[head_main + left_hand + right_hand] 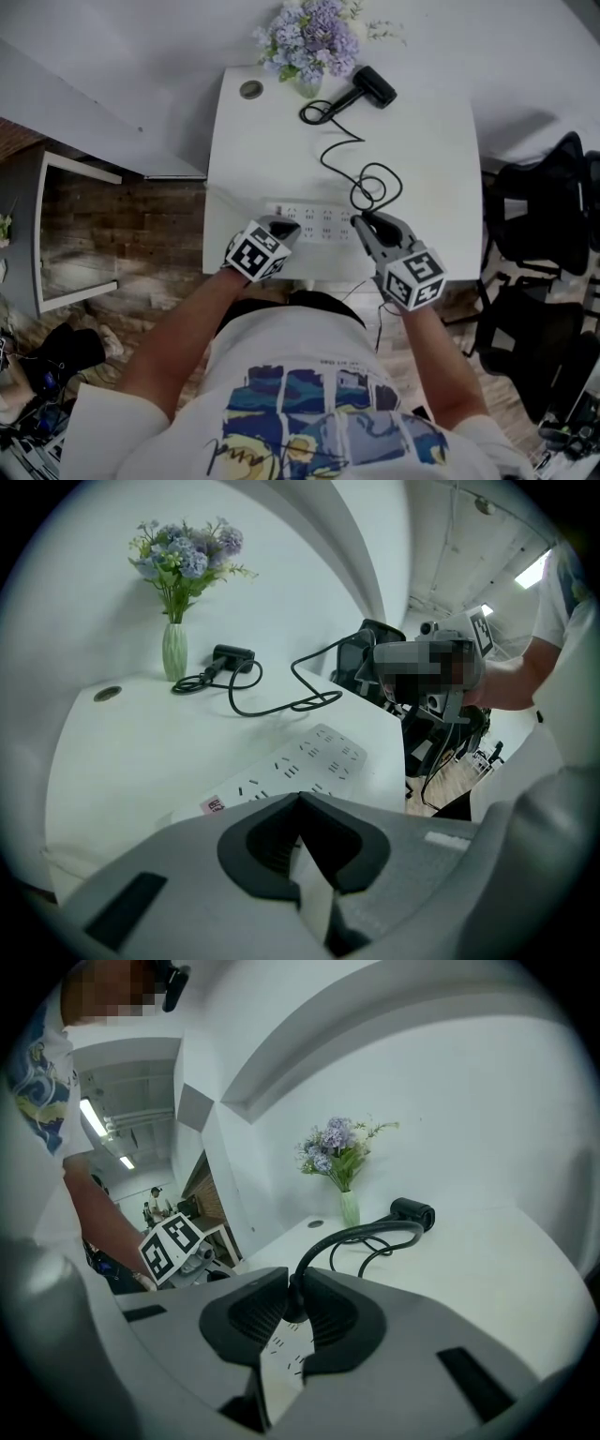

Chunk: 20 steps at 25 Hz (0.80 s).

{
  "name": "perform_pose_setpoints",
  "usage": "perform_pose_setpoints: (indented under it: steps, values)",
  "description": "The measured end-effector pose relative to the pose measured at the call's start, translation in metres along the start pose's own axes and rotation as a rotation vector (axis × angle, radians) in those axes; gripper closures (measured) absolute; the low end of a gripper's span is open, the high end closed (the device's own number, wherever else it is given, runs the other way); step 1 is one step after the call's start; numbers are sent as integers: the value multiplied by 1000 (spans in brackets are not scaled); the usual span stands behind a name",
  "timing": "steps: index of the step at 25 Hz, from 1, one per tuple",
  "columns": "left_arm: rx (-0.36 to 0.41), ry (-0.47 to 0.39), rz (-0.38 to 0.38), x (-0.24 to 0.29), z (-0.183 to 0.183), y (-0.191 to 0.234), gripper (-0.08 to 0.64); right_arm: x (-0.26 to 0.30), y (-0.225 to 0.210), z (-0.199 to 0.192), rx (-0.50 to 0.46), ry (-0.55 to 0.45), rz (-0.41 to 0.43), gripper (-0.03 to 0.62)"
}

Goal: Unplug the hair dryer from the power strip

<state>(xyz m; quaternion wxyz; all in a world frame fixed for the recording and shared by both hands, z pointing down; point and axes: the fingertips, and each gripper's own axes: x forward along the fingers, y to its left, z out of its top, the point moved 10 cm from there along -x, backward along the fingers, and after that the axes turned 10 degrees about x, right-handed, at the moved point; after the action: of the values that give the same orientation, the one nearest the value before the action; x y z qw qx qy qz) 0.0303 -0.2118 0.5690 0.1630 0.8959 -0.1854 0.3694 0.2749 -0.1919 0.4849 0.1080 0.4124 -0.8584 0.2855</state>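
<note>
The power strip (319, 223) lies along the bench's (422, 159) near edge. The left claw (299, 797), pressed together, is at its left end; the right claw (361, 220) pinches the plug (293, 1302) at its right. The cord (342, 150) loops to the hair dryer (373, 87), lying diagonally near the far edge beside the flowers (309, 42).

We see a white worktop (441, 141) set against a plain white wall (141, 37) at 12 o'clock. Wood-plank floor (150, 211) shows at 9 o'clock, with a white-framed unit (80, 167) standing on it. Black office chairs (544, 216) crowd in at 3 o'clock. In the right gripper view, strip lights (94, 1115) glow on the ceiling at 10 o'clock.
</note>
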Motion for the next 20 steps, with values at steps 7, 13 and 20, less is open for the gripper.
perform_pose_setpoints:
  steps: [7,13,20]
  values:
    - [2,-2,6,-1,0,-3,558,-9,2,7,-13,-11,0,538]
    - [5,0,9,-2,0,-4,558,-14,4,12,-10,-16,-1,538]
    - [7,-4,10,-3,1,-5,558,-16,6,13,-3,-33,5,538]
